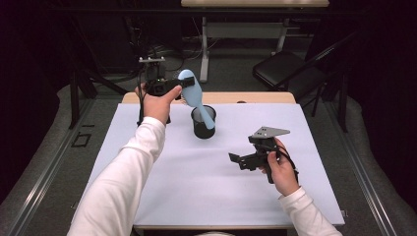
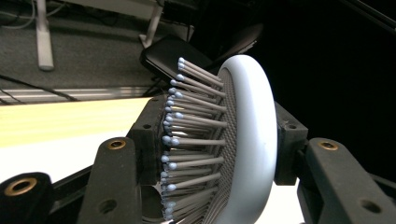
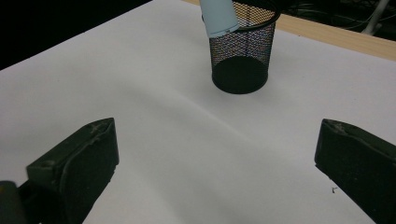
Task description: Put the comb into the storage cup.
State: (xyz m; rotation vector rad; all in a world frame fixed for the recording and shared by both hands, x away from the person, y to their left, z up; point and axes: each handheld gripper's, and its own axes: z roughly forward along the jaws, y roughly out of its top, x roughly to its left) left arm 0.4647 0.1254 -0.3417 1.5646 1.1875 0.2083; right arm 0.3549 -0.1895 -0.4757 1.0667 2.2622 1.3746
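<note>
Placement of the hairbrush [image 1: 194, 93] into the mesh cup [image 1: 203, 123] is the step in hand. Left tongs [image 1: 183, 84] are clenched on the brush head, at 11 o'clock from the cup; the handle tip sits inside the rim. Advice: bring the brush more upright, lower it, then release. The cup holds nothing else. Right tongs [image 1: 236, 160] rest released on the bench [image 1: 196, 182].

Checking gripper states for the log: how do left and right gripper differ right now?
The left gripper is shut on the hairbrush head; the right gripper is open with nothing between its jaws. The left is raised beside the mesh cup, the brush handle dipping into it; the right sits low over the white table cover. Both are hand-held.
</note>
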